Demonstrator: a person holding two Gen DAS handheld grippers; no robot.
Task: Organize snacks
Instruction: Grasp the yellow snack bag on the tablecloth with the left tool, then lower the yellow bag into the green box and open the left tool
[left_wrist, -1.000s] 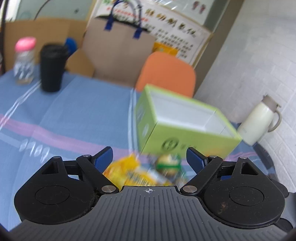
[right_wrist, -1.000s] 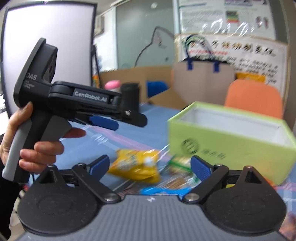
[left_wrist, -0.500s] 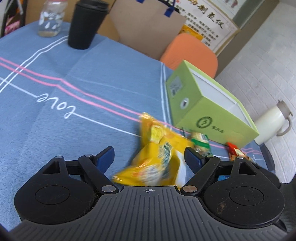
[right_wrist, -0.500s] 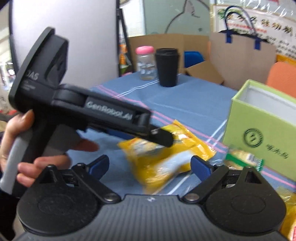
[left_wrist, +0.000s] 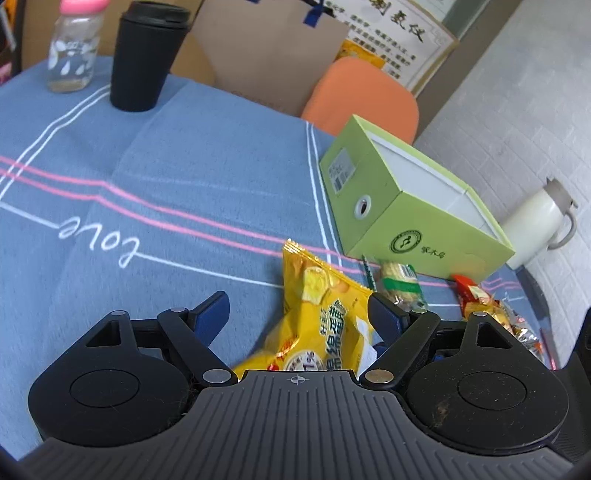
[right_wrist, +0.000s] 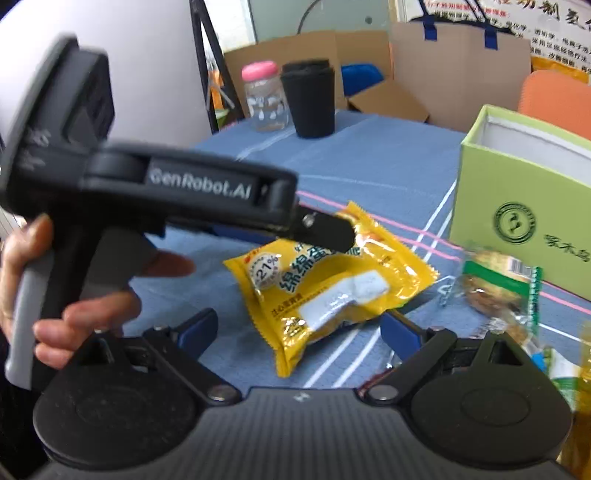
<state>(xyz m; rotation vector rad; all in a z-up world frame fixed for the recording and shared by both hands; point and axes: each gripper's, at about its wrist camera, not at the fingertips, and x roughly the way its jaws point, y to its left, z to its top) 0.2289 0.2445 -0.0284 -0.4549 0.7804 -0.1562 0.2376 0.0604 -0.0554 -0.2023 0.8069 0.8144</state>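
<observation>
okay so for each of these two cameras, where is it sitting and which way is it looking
Left wrist: on the left gripper, angled down over the blue tablecloth at the yellow snack bag between its closing jaws; no hand shows.
Right wrist: on the right gripper, open, angled down across the table; shows the person's hand holding the left gripper.
Shared: the bag, lime-green open box, black cup.

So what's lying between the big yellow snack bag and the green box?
A small green-labelled snack packet lies between the yellow snack bag and the green box, clearest in the left wrist view.
</observation>
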